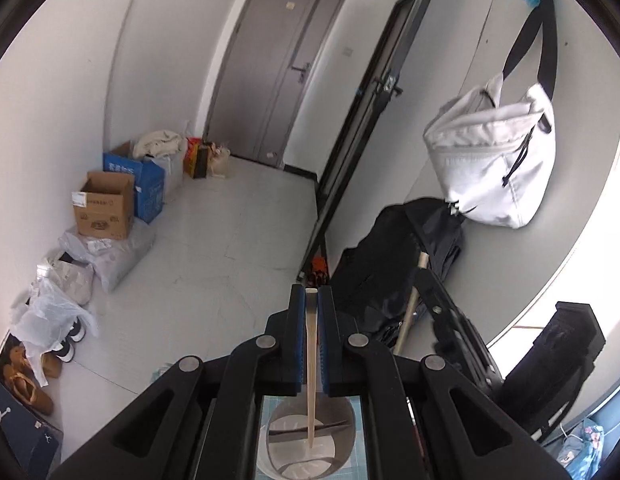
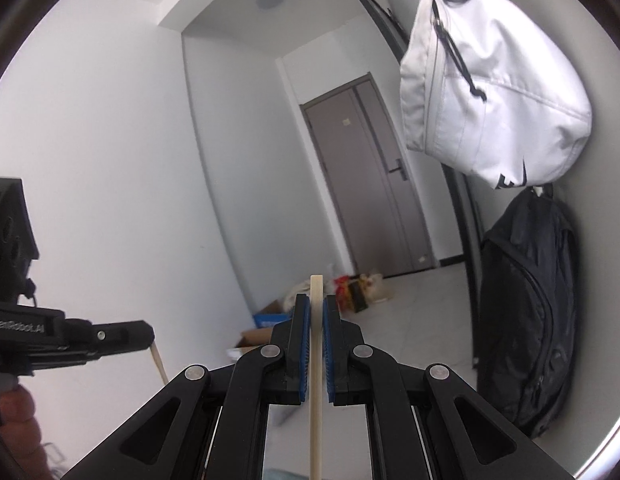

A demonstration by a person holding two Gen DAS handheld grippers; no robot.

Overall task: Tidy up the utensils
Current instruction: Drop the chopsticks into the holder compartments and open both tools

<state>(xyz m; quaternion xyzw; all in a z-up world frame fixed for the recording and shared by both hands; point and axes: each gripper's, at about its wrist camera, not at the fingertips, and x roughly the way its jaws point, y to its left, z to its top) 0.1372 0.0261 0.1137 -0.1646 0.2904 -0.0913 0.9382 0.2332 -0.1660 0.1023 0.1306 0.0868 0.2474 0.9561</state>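
With each pinched on a chopstick, left gripper & right gripper likely carry a pair. Left chopstick hangs over a bowl; right chopstick sits upright.

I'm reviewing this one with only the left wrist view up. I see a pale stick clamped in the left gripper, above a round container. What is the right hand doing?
Observer: The right gripper is shut on a chopstick of its own, a pale wooden one that sticks out past the fingertips.
Operator: Can you see the left gripper from that side?
Observer: Yes, the left gripper shows at the left edge of the right wrist view, with its chopstick slanting down below its tip.
Operator: Does the container show there too?
Observer: No, it shows only in your view: the round container, under the left gripper.
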